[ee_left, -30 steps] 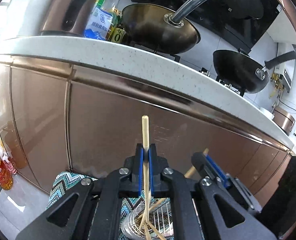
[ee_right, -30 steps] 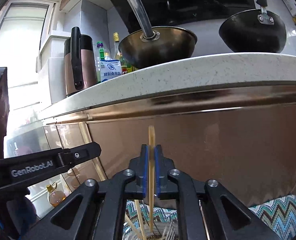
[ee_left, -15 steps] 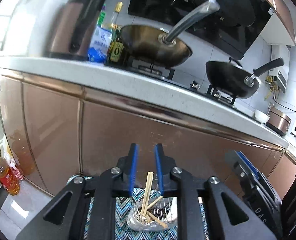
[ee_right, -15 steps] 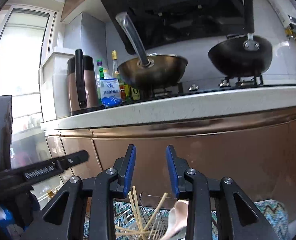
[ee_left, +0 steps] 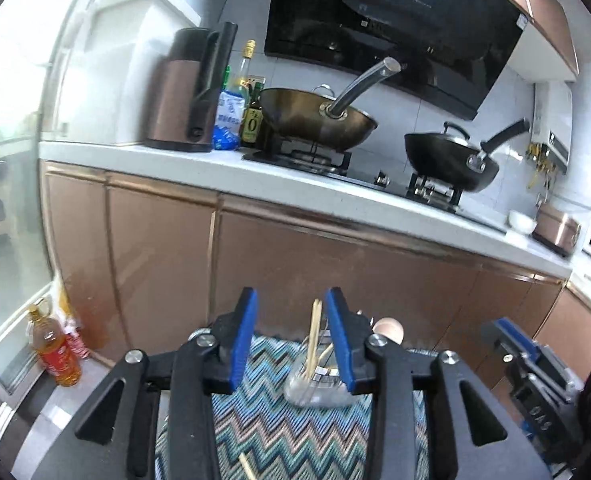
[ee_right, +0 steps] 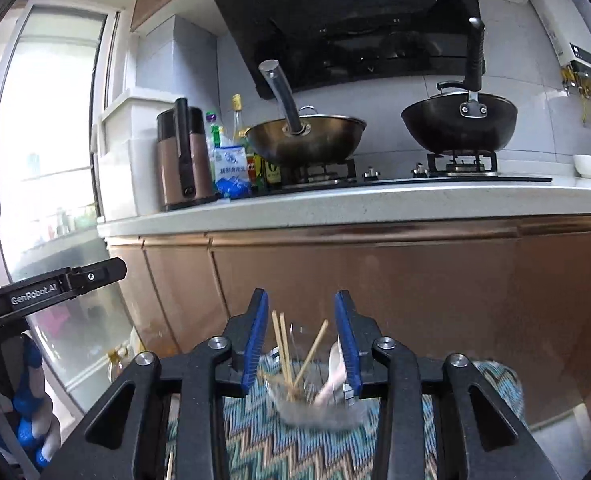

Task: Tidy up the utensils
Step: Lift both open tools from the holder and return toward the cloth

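Note:
A clear glass holder (ee_left: 315,388) stands on a zigzag-patterned cloth (ee_left: 279,432). Several wooden chopsticks (ee_left: 314,336) stand in it, with a pale spoon (ee_left: 389,330) behind. My left gripper (ee_left: 291,340) is open and empty, above and in front of the holder. In the right wrist view the holder (ee_right: 315,400) holds the chopsticks (ee_right: 283,352) and the spoon (ee_right: 335,372). My right gripper (ee_right: 301,340) is open and empty, just short of it. One loose chopstick (ee_left: 247,466) lies on the cloth near me.
A white counter (ee_left: 215,168) over copper cabinets stands behind the cloth, with two woks (ee_left: 319,120) on a stove, a brown jug (ee_left: 183,92) and bottles. An oil bottle (ee_left: 53,352) stands on the floor at left. The left gripper's body (ee_right: 47,288) shows at left.
Both grippers let go of the chopsticks they held, opened, and rose back from the holder. The chopsticks now stand in the holder.

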A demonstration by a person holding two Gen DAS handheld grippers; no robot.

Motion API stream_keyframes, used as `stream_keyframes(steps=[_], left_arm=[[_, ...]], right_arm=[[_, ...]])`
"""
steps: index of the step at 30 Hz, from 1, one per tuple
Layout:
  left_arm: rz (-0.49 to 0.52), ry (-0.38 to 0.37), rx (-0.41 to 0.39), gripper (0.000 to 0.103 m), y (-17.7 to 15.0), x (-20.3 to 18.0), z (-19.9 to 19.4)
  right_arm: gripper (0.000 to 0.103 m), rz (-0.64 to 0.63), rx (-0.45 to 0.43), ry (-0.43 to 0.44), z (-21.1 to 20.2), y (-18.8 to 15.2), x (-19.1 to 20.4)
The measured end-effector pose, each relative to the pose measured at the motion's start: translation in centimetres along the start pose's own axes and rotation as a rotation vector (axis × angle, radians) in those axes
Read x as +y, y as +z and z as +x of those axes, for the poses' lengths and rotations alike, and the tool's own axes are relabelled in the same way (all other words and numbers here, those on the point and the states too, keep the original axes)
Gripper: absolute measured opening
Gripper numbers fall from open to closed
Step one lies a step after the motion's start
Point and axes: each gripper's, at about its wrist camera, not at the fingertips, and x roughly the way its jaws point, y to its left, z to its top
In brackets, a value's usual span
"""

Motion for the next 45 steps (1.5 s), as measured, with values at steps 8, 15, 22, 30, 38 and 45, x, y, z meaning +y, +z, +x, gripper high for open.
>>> stream_keyframes(steps=[8,15,22,30,38,45], left_arm=[[0.069,0.073,-0.043,0.034,-3.1,-1.2,-5.2],[0.120,0.115,-0.111,0.034,-4.3,-2.2,-9.2],[0.127,0.134,-0.167,0.051,-5.2,-2.6,-12.2],[0.141,0.146,-0.173,0.051,-6.8,-2.5,-14.3],[0.130,0.165,-0.182,0.051,-7.7,-1.9,-15.9],[0.140,0.171,-0.193,0.051,-8.1,-2.1,-16.5]], right_arm=[[0.037,-0.020,0.010,-0.049,-5.8,-1.9,0.4],[0.043,-0.024,-0.026,-0.108,-9.9,-2.5,0.3],[0.044,-0.026,-0.071,-0.156,-13.3,-2.7,0.2],[0.045,-0.026,-0.099,-0.182,-15.4,-3.2,0.7],[0.049,-0.027,-0.122,-0.204,-16.7,-3.2,1.0],[0.051,-0.025,-0.138,-0.203,-17.3,-3.2,1.0]])
